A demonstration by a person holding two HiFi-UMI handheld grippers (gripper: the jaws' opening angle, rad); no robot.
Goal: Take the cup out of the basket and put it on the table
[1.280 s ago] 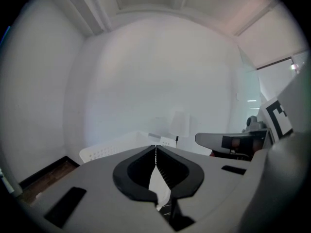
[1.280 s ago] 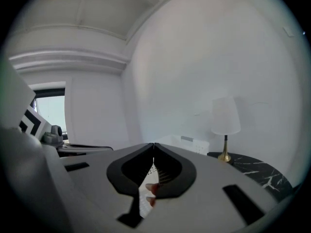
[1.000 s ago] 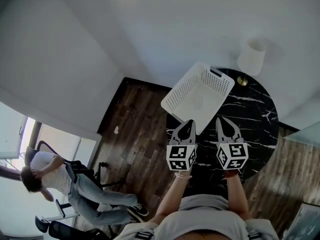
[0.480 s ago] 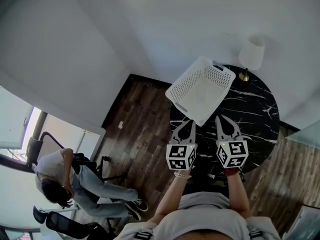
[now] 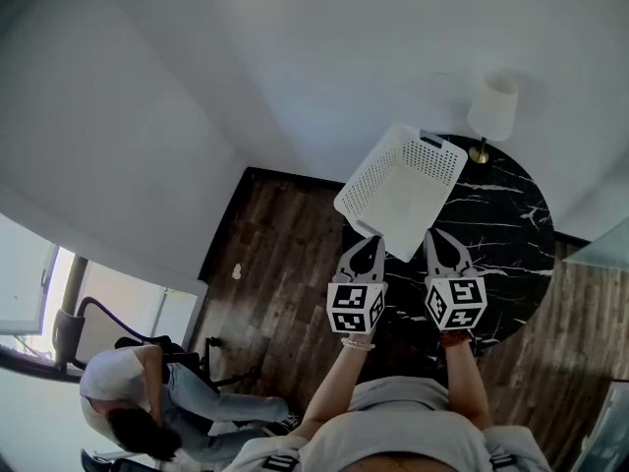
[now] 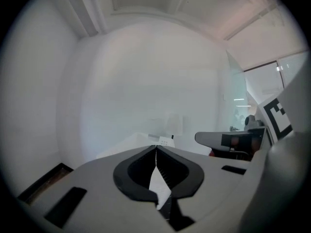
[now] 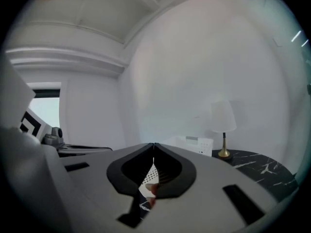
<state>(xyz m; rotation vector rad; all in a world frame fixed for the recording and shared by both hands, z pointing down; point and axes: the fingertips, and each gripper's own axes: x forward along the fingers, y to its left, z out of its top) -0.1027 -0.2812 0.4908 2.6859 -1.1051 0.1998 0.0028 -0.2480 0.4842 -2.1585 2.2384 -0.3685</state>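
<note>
Basket (image 5: 376, 177) — white, perforated, rect. — on table (image 5: 496, 249).

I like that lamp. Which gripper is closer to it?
Right. The right gripper is nearer, on the person's side of the lamp; the left gripper is farther left.

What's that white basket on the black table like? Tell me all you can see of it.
The white basket is rectangular, plastic-looking, with walls full of small holes. A dark tab sits on its far rim. It stands upright, skewed, on the black marbled table, one corner seemingly past the edge.
</note>
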